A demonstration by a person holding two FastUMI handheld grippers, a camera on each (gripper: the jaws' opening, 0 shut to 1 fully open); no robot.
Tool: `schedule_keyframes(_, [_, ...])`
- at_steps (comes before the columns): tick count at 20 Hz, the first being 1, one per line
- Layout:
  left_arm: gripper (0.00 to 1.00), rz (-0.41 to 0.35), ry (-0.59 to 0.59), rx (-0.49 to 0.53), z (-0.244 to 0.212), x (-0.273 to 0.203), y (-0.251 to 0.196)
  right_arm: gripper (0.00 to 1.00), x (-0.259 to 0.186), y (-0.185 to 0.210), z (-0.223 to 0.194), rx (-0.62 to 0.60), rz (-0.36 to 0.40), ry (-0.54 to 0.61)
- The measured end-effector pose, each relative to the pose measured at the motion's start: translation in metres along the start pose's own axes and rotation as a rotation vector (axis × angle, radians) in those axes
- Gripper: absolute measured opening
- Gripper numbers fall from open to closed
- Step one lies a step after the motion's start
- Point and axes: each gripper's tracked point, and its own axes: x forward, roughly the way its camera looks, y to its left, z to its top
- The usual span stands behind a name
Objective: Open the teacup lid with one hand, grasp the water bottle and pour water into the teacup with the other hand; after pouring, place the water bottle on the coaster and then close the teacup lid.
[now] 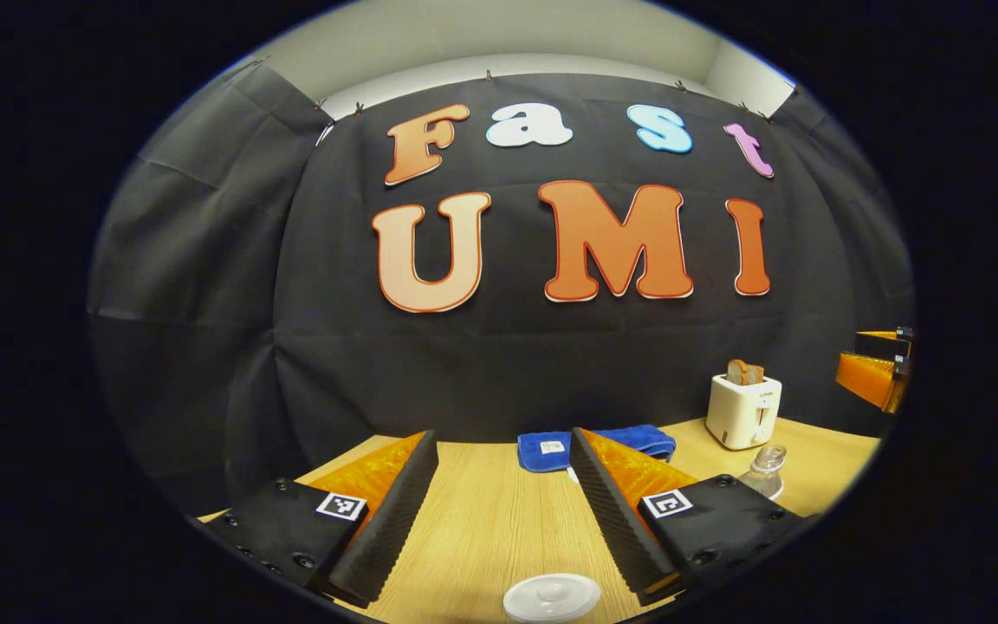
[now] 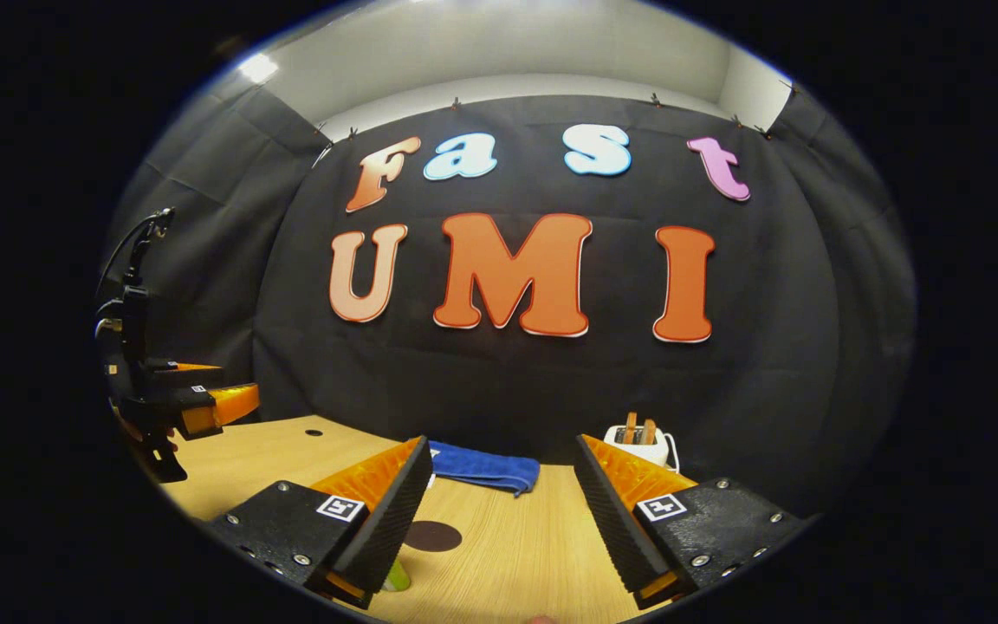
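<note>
You have not started in earnest, as far as I can judge. In the left gripper view your left tool (image 1: pixel 499 511) hangs with its fingers wide apart and nothing between them. At the bottom centre sits the white teacup lid (image 1: pixel 551 596), below and between the fingers, apparently still on the cup; the cup body itself is hidden, so I cannot tell more. At the lower right stands a small clear glass piece (image 1: pixel 766 471) whose nature I cannot make out.

In the right gripper view your right tool (image 2: pixel 499 511) is also spread apart and empty. At the bottom, just right of its left finger, a sliver of green (image 2: pixel 395 575) peeks out; it may be the water bottle, but too little shows to be sure. Just above it lies a dark round disc (image 2: pixel 432 536), most likely the coaster, with nothing on it. So lifting the lid, grasping, pouring, setting the bottle down and closing all seem left to do.

The worktop (image 1: pixel 490 529) is light wood. Across its far edge, left to right in the left gripper view: a folded blue cloth (image 1: pixel 629 440), then a white toaster (image 1: pixel 743 411) holding bread. Black cloth walls the booth, with a pale ceiling above.
</note>
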Motion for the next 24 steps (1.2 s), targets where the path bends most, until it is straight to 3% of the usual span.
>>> schedule_keyframes(2, [1.00,-0.015,0.044,-0.005,-0.021,-0.002,0.000,0.98,0.000,0.010,-0.014,0.018,0.040,0.030])
schedule_keyframes(3, [0.96,-0.026,0.067,-0.008,-0.032,-0.003,-0.002,0.98,-0.001,0.015,-0.020,0.024,0.061,0.041])
schedule_keyframes(4, [1.00,-0.038,0.089,-0.010,-0.043,-0.005,-0.003,0.99,0.000,0.016,-0.023,0.027,0.077,0.046])
schedule_keyframes(7, [1.00,-0.083,0.159,-0.008,-0.074,-0.013,-0.010,0.99,-0.005,0.034,-0.040,0.024,0.136,0.060])
schedule_keyframes(8, [0.96,-0.098,0.170,0.000,-0.082,-0.016,-0.013,0.99,-0.007,0.040,-0.046,0.025,0.157,0.070])
schedule_keyframes(9, [1.00,-0.113,0.181,0.010,-0.089,-0.017,-0.017,0.99,-0.009,0.046,-0.053,0.027,0.179,0.084])
schedule_keyframes(15, [0.97,-0.188,0.259,0.054,-0.127,-0.030,-0.040,0.99,-0.015,0.071,-0.079,0.027,0.253,0.138])
schedule_keyframes(20, [0.80,-0.200,0.318,0.094,-0.151,-0.031,-0.046,0.99,-0.019,0.077,-0.091,0.025,0.281,0.161])
schedule_keyframes(23, [0.79,-0.206,0.347,0.128,-0.162,-0.031,-0.050,0.99,-0.020,0.079,-0.095,0.018,0.287,0.171])
schedule_keyframes(24, [0.70,-0.211,0.351,0.130,-0.164,-0.032,-0.050,0.99,-0.022,0.079,-0.097,0.015,0.288,0.174])
